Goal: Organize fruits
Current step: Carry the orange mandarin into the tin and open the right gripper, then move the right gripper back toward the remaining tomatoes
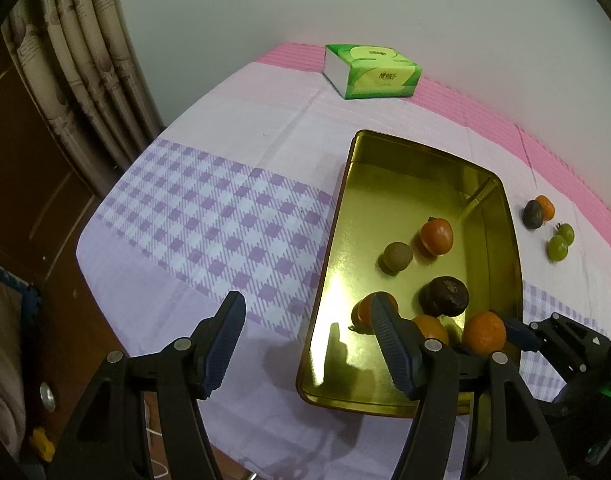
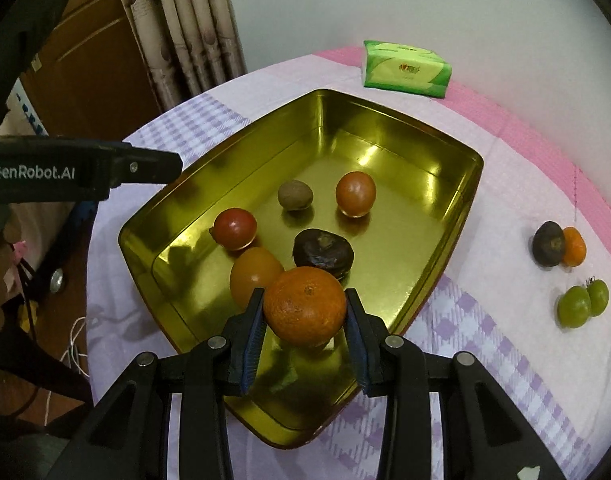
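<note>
The right gripper (image 2: 305, 308) is held over the near end of the gold tin (image 2: 265, 132), w/ the mandarin (image 2: 304, 306) sitting squarely between its jaws — both blue pads are seen right at the fruit's sides, so the jaws are clenched on it. Whether the mandarin's underside touches the tin floor cannot be told; a dark reflection is seen just beneath it.

The left gripper (image 1: 305, 320) is carried at the tin's left rim near the near-left corner, jaws spread wide and nothing between them — one finger is over the cloth, the other over the tin.

Inside the tin five other fruits are seen: a red tomato (image 2: 234, 228), an orange tomato (image 2: 255, 276) just beside the mandarin, a dark wrinkled fruit (image 2: 323, 252), a brown kiwi (image 2: 295, 196) and another orange-red tomato (image 2: 355, 193) toward the middle.

On the checked tablecloth (image 1: 209, 216), by the right edge, a dark fruit (image 2: 548, 249) is touching a small orange (image 2: 575, 252); two green tomatoes (image 2: 581, 303) lie nearer. A green tissue pack (image 2: 405, 69) is placed at the far edge.
</note>
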Tool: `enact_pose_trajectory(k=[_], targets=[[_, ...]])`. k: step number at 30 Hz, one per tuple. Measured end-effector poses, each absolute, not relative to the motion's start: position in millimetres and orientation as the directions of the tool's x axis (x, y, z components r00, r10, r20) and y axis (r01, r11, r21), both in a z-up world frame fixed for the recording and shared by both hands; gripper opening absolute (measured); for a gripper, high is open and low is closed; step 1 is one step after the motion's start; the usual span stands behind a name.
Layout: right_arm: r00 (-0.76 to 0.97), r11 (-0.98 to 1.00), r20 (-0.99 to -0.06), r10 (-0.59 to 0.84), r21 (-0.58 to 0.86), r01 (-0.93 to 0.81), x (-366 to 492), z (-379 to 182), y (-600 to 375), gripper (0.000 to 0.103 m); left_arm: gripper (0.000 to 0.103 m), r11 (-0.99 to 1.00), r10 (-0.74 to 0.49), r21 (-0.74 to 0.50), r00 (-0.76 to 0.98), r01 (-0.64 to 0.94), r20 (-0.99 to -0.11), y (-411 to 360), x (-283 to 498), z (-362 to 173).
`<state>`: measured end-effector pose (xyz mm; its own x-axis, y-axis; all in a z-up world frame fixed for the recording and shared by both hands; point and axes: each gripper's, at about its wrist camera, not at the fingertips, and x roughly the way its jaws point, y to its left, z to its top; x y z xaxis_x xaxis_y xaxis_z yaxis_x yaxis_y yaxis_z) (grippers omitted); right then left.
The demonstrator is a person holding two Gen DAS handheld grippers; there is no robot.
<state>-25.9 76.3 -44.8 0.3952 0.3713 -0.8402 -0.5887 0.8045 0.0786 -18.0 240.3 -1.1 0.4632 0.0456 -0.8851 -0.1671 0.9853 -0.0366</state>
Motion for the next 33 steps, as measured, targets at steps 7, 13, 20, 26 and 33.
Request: enact_pose_trajectory(k=[7, 13, 20, 26, 33], targets=[[0.391, 0.808, -0.84, 0.376, 0.09, -0.582, -24, -45, 75, 0.037, 0.066, 0.985, 0.048, -0.034, 0.459, -0.167, -0.887, 238, -17, -2], [0.389, 0.808, -0.827, 0.405, 0.125, -0.576, -23, -42, 73, 0.041, 0.066, 0.985, 0.048, -0.034, 0.459, -0.167, -0.887, 237, -18, -2], [0.449, 0.822, -0.784, 0.429, 0.133, -0.553, -27, -22, 61, 0.043, 0.066, 0.988, 0.05, -0.024, 0.46, -0.154, -0.886, 234, -17, -4], [0.542, 0.897, -0.763, 0.351, 0.109, -0.427, -21, -13, 2, 0.043, 0.066, 0.987, 0.055, -0.02, 0.46, -0.156, -0.886, 235, -16, -5], [0.599, 0.988, -0.789, 0.136, 0.065, -0.139, 5, -34, -113, 0.043, 0.066, 0.99, 0.062, -0.004, 0.464, -0.14, -0.884, 231, -15, -4]])
